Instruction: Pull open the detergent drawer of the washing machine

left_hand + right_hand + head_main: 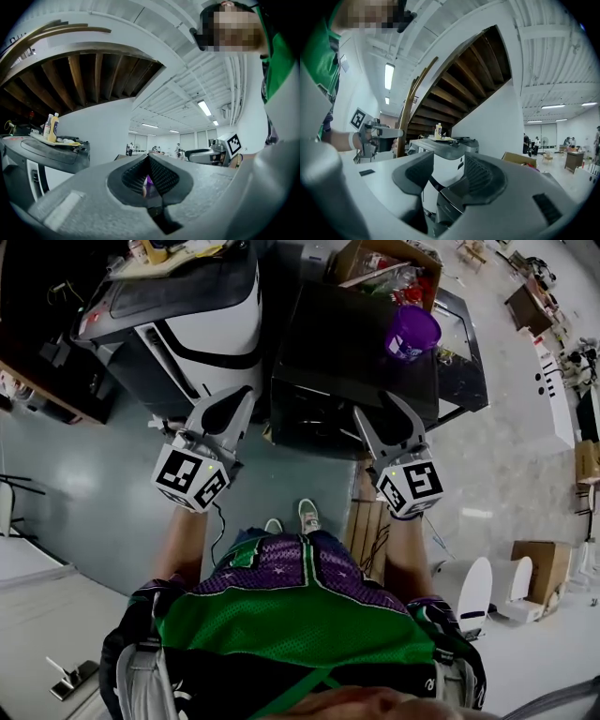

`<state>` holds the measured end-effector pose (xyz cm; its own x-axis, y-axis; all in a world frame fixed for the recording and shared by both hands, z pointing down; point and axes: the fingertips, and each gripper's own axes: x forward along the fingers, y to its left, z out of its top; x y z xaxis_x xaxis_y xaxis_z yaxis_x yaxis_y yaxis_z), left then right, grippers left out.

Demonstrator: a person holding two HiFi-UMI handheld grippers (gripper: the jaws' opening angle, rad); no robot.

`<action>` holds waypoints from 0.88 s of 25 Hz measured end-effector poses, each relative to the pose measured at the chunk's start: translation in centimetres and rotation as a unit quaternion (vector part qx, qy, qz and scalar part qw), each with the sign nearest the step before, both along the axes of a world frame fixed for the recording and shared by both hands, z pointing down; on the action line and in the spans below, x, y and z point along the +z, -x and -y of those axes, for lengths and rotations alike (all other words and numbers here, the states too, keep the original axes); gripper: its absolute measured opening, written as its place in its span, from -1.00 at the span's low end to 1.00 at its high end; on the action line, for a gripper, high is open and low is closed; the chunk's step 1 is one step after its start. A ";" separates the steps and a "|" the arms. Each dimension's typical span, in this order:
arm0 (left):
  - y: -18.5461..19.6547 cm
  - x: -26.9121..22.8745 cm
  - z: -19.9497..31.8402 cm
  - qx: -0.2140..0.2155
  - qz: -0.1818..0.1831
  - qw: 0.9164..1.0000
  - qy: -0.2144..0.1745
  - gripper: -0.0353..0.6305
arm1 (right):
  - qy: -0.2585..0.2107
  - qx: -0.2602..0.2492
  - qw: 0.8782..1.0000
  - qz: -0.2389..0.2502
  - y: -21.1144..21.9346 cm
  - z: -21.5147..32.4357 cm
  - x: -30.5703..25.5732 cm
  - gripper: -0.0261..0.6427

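The washing machine [211, 329] is standing in the upper left of the head view, a smooth white rounded body with a black curved stripe and a dark grey top; its detergent drawer cannot be picked out in any view, and any print on the machine is too small to read. A flat tray [58, 141] is lying on its top, carrying a bottle [53, 126] with yellowish contents whose label is also too small to read. Just beside the machine, toward the upper centre, a matte black box-shaped unit [347, 352] is sitting with a glossy purple cup [412, 332] on it, and an open cardboard box [375, 259] is standing behind. The left gripper [246, 393], grey moulded plastic with ribbed dark pads, is keeping its jaws pressed together with nothing between them, its tip pointing toward the machine's lower front without touching it. The right gripper [377, 409] is holding its jaws spread wide and empty in front of the black unit. Each is carrying a cube of black-and-white square markers [190, 476]. The person's mesh jersey [281, 615], green and purple, is filling the lower centre.
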<state>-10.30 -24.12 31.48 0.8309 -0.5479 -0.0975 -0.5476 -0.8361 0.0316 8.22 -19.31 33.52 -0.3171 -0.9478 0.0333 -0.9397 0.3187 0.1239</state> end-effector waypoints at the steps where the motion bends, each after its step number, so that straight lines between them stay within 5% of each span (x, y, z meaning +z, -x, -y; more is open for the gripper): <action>1: -0.1 0.3 0.0 -0.004 0.000 1.000 0.003 -0.84 | 0.010 -0.004 1.000 -0.005 -0.1 0.4 0.9 -0.36; 22: -3.8 5.7 2.2 -0.057 0.044 0.996 0.053 -0.84 | 0.197 -0.051 0.974 -0.097 -3.8 10.2 25.4 -0.36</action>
<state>-6.46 -26.31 37.19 0.7659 -0.6419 0.0358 -0.6427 -0.7633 0.0650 12.00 -29.52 58.96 -0.3605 -0.8131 0.4571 -0.8720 0.4678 0.1444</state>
